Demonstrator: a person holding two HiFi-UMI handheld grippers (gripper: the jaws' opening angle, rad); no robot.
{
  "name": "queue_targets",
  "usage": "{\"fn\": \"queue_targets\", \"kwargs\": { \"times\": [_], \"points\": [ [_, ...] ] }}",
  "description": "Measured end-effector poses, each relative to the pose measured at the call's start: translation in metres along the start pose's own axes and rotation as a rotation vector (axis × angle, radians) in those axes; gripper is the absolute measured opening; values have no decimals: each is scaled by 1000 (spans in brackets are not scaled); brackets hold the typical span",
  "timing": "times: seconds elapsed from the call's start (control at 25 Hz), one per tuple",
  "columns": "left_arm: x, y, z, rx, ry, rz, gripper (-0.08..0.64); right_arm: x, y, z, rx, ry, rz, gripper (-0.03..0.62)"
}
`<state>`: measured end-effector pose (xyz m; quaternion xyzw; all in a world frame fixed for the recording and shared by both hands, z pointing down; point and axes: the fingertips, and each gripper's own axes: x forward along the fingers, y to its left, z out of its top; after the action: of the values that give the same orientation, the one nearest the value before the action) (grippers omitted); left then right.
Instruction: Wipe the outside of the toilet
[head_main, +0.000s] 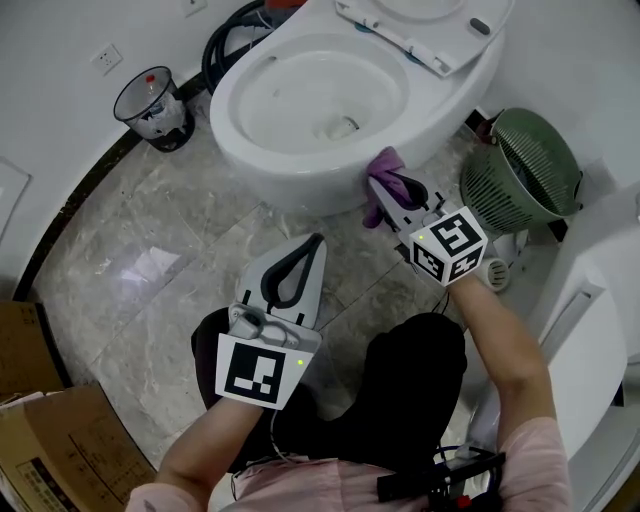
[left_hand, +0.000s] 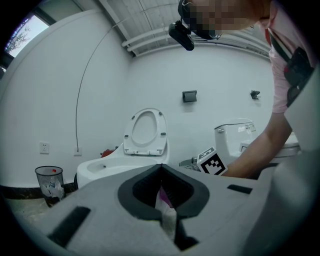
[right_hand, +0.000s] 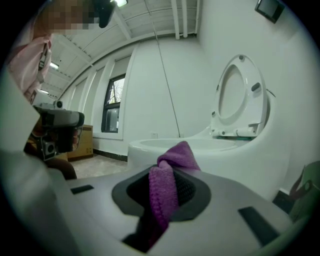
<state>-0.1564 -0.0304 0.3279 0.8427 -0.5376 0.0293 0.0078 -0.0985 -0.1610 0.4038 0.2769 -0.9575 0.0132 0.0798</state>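
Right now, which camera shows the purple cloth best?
The right gripper view: the purple cloth fills its centre, clamped in the right gripper. The head view shows it small against the toilet. The left gripper view gives at most a purple sliver.

black bin (head_main: 153, 108) near wall socket (head_main: 106, 58) | green ribbed basket (head_main: 522, 168) | cardboard boxes (head_main: 50, 440) on floor
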Motion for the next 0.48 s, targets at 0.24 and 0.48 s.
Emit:
{"fn": "queue_targets", "kwargs": {
  "times": [0.24,0.48],
  "points": [
    [-8,7,1,-6,-11,12,9,10,25,5,-16,-3,54,58],
    [-17,15,1,-11,-20,27,9,19,45,6,-28,1,97,58]
  ]
}}
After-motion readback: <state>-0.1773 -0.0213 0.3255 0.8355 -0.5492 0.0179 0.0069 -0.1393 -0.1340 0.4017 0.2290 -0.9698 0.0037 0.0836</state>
